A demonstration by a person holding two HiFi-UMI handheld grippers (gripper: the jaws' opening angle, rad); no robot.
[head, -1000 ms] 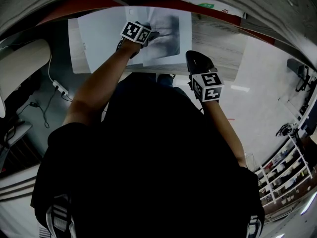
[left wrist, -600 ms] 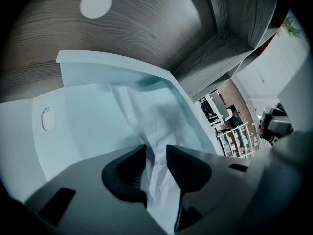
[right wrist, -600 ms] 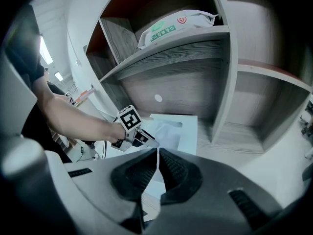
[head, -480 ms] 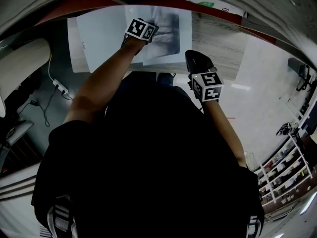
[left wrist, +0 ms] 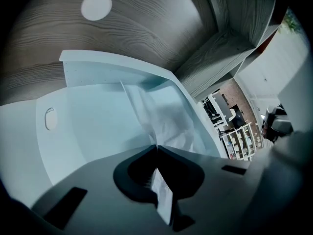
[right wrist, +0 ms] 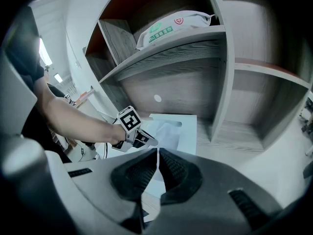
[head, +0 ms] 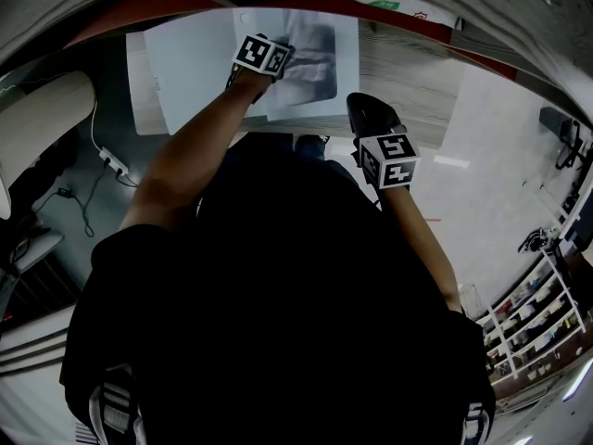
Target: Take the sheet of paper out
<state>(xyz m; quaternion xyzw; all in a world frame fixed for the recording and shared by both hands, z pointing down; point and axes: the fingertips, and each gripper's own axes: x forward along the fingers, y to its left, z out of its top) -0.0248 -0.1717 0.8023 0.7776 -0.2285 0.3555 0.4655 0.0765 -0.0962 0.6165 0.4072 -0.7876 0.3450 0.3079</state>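
Observation:
A pale blue document folder [head: 185, 63] lies flat on the wooden shelf board [head: 408, 72], and a white sheet of paper [head: 315, 54] lies rumpled on its right half. My left gripper [head: 287, 63] reaches onto that sheet. In the left gripper view its jaws have just been closing; they now meet at the left gripper [left wrist: 156, 146] tips, with a raised fold of the sheet [left wrist: 166, 124] pinched between them. The folder [left wrist: 88, 126] spreads out beneath. My right gripper [head: 368, 108] hangs over the shelf's near edge, to the right of the folder. The right gripper [right wrist: 157, 152] is shut with nothing in it.
An upright divider [right wrist: 222, 72] splits the shelf just right of the folder. A white bag with green print [right wrist: 176, 26] lies on the shelf above. A round white sticker [left wrist: 96, 6] marks the back wall. Cables [head: 107, 160] lie on the floor at left.
My left gripper has edged forward onto the sheet, and its jaws have gone from open to shut on a fold of paper. The right gripper has stayed where it was.

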